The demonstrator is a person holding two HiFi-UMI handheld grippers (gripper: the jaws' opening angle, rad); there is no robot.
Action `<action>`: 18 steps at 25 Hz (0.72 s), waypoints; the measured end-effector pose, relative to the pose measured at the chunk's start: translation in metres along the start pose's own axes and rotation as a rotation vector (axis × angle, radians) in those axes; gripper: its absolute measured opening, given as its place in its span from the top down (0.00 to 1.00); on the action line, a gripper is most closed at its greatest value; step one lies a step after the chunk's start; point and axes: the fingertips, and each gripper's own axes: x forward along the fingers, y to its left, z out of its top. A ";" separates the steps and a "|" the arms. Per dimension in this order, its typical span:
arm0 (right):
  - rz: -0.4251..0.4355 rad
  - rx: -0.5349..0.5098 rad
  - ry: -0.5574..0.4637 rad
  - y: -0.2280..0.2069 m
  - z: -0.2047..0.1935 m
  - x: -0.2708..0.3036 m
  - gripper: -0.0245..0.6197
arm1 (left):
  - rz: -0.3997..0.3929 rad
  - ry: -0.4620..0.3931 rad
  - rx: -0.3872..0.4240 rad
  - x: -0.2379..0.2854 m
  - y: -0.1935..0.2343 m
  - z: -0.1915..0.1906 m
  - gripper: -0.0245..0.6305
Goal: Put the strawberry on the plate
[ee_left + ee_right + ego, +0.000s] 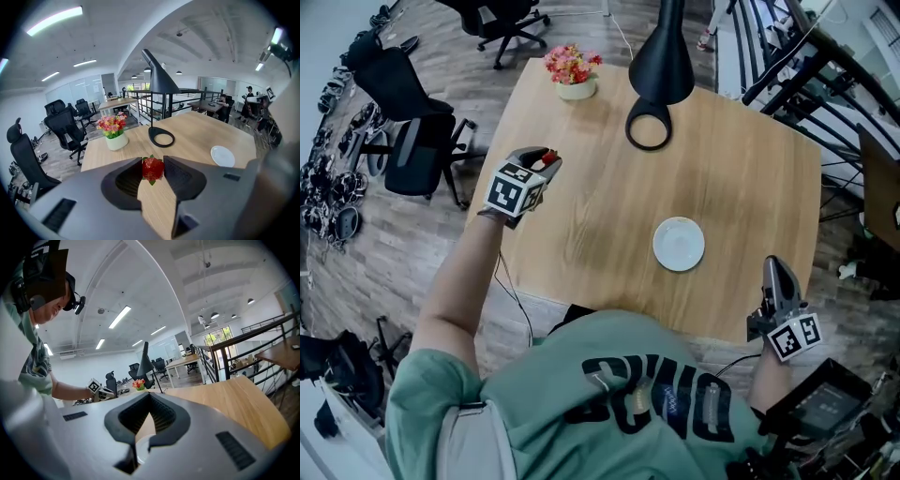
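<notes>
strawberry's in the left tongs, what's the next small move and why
Probably carry the left tongs across toward the plate, keeping the grip. The strawberry is clamped between them above the table, and the empty plate lies off to their right.

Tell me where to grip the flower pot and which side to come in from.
Grip the white flower pot across its round body, below the blooms. Come in level from its near side in the head view: the flowers spread over the rim and would likely block a top grasp, and the lamp base stands to its right.
</notes>
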 end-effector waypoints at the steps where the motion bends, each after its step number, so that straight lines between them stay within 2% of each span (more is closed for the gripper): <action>1: 0.002 -0.002 -0.004 -0.001 0.002 0.000 0.96 | 0.001 -0.012 -0.005 -0.004 -0.001 0.006 0.74; 11: 0.020 -0.025 -0.041 0.001 0.019 -0.001 0.96 | 0.001 -0.097 0.005 -0.040 -0.020 0.056 0.74; 18: 0.025 -0.040 -0.068 0.004 0.030 -0.008 0.96 | -0.043 -0.153 0.012 -0.062 -0.049 0.090 0.74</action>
